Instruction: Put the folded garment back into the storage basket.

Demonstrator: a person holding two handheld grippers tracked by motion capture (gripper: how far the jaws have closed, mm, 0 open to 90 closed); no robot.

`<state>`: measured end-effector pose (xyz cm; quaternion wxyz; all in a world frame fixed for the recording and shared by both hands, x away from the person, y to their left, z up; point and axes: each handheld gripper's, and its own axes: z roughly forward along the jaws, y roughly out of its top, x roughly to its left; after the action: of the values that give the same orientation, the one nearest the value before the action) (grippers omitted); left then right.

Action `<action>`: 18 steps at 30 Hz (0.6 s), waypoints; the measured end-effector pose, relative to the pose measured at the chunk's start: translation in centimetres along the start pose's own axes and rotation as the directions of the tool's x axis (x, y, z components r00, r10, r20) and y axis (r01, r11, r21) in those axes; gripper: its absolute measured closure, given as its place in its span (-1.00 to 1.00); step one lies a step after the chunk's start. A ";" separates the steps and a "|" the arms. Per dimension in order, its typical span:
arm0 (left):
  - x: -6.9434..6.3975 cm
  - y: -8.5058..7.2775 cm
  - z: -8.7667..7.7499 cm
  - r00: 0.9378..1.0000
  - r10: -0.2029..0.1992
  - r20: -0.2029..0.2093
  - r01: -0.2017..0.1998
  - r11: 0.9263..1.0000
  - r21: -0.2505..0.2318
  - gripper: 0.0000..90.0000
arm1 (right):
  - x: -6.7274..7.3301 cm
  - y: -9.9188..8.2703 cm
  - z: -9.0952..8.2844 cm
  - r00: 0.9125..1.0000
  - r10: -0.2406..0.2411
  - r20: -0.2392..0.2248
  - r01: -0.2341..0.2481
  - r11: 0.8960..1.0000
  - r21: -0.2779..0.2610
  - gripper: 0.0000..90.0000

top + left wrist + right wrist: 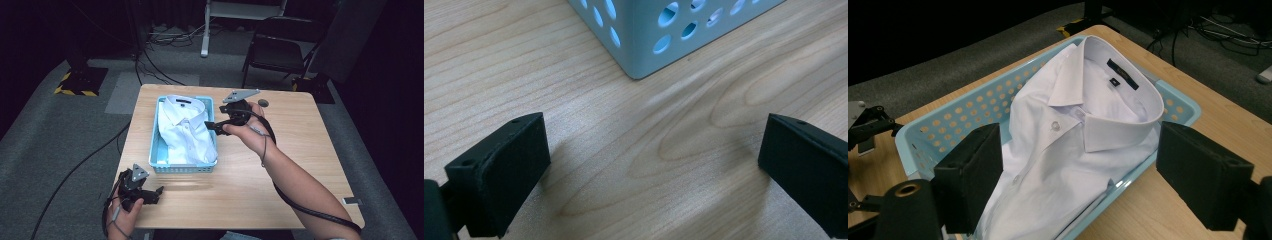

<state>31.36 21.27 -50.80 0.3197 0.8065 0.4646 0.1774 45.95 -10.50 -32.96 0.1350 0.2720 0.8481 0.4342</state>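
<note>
The right gripper (212, 125) hangs above the near right edge of the light blue basket (155, 150), its jaws spread apart with nothing between them; in the right gripper view the white shirt (1068, 150) lies below and beyond the pads, not touched by either. The shirt is folded, buttoned and collar-up, and sits inside the basket, filling most of it, with its lower right part riding up over the rim. Judging by that, the placing looks essentially done: the garment is in its container and released, and what may be left is tucking in that edge and drawing the hands away. The left gripper (150, 194) rests low at the near left corner of the tabletop (300, 150), jaws wide apart over bare wood, just short of the basket's corner (639, 55) and holding nothing. The tabletop is pale wood grain, carrying a small dark round object (263, 103) near its far edge. Around it lies grey carpet with black cables trailing across it, a black folding chair (275, 55) behind the table, a yellow-and-black striped base (75, 90) at the far left, and a dark room beyond.
</note>
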 end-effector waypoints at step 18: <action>0.0 0.0 0.0 1.000 0.000 0.000 0.000 1.000 0.001 -0.99 | -1.8 -1.0 -2.8 1.000 -0.006 0.015 0.006 1.000 0.001 -0.58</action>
<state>31.36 21.27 -50.80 0.3195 0.8067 0.4645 0.1773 45.76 -13.90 -32.18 0.1426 0.2730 0.8479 0.4315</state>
